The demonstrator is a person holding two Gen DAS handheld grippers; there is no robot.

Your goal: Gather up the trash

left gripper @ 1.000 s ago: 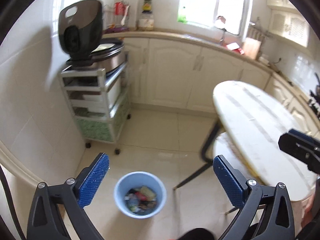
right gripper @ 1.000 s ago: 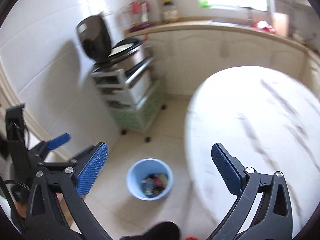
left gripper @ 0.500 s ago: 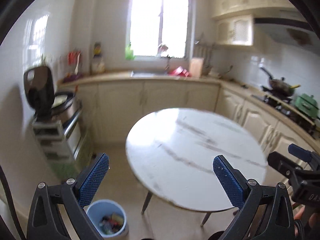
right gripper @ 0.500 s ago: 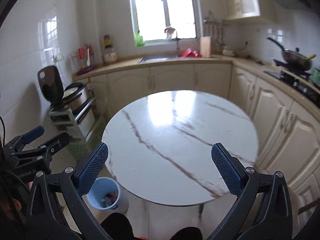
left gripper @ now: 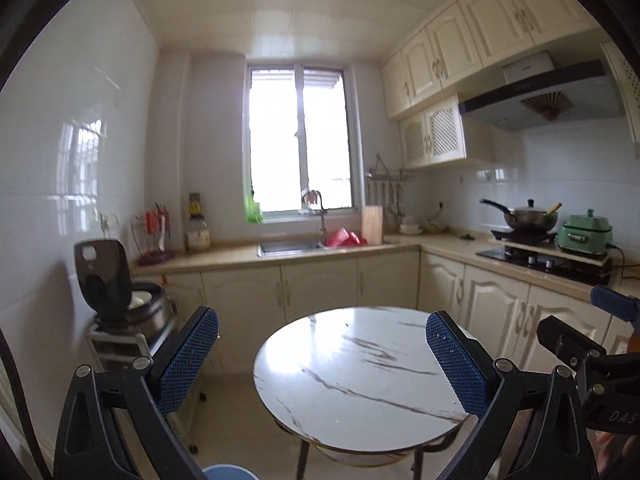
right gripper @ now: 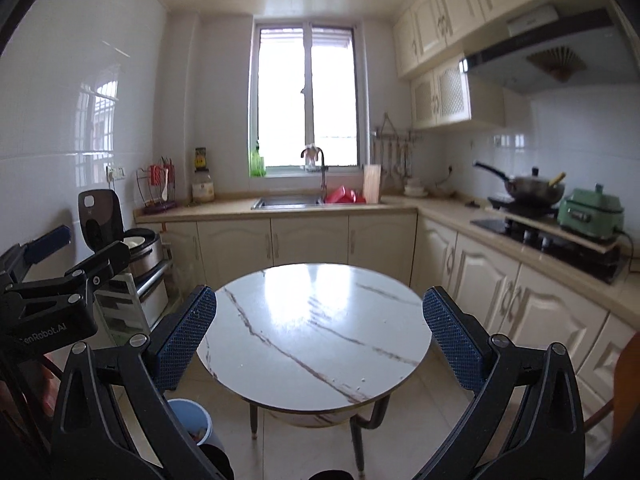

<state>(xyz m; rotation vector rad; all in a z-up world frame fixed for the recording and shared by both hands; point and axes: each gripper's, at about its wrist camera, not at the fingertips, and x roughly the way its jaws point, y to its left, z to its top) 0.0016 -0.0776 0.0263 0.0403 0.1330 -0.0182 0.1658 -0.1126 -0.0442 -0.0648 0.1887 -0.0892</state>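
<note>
A light blue trash bin (right gripper: 192,420) with wrappers in it stands on the floor left of the round marble table (right gripper: 312,332); only its rim (left gripper: 230,473) shows in the left wrist view. My left gripper (left gripper: 322,360) is open and empty, held level above the near side of the table (left gripper: 360,376). My right gripper (right gripper: 318,338) is open and empty, also level over the table. Each gripper shows at the edge of the other's view. No loose trash shows on the tabletop.
A rice cooker (right gripper: 132,240) sits on a wheeled rack (left gripper: 120,344) at the left wall. Counter with sink (right gripper: 286,201) runs along the back. A stove with a pan (right gripper: 528,188) and a green cooker (right gripper: 592,212) are on the right.
Both grippers have tilted up from looking down at the bin and floor to looking level across the kitchen. The bin has slid to the bottom edge of both views. Both stay open.
</note>
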